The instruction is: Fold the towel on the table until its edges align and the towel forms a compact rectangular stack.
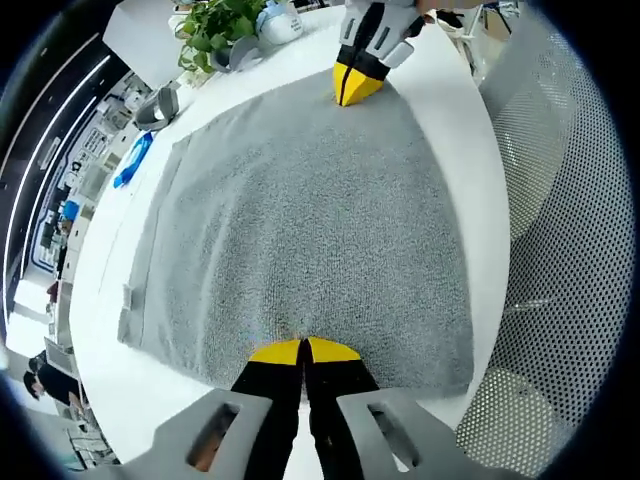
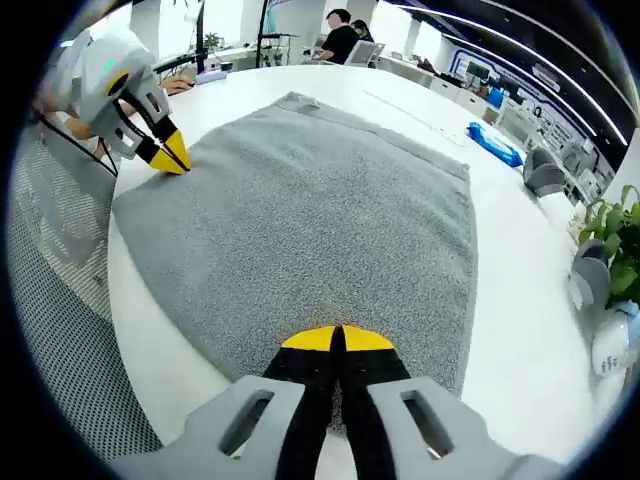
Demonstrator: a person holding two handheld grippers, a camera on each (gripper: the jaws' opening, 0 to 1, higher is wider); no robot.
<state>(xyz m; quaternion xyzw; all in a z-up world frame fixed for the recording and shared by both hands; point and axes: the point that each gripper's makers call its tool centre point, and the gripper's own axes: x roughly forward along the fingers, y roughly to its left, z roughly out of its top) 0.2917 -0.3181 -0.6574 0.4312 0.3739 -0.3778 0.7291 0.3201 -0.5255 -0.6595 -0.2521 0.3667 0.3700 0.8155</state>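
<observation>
A grey towel (image 1: 300,210) lies spread flat on the white table (image 1: 100,290). In the left gripper view my left gripper (image 1: 303,350) is shut, its yellow tips pinching the towel at its near edge, where the cloth puckers slightly. My right gripper (image 1: 355,87) is shut at the towel's far edge. In the right gripper view the towel (image 2: 320,210) stretches away from my right gripper (image 2: 338,340), whose shut tips rest on the near edge. The left gripper (image 2: 168,157) sits at the towel's far left edge, tips together.
A potted plant (image 1: 215,30) (image 2: 615,240), a white bottle (image 2: 610,350), a grey object (image 1: 160,105) (image 2: 545,175) and a blue packet (image 1: 133,160) (image 2: 493,143) stand along one table side. A mesh chair (image 1: 570,200) (image 2: 60,250) flanks the opposite side. People (image 2: 345,35) sit far back.
</observation>
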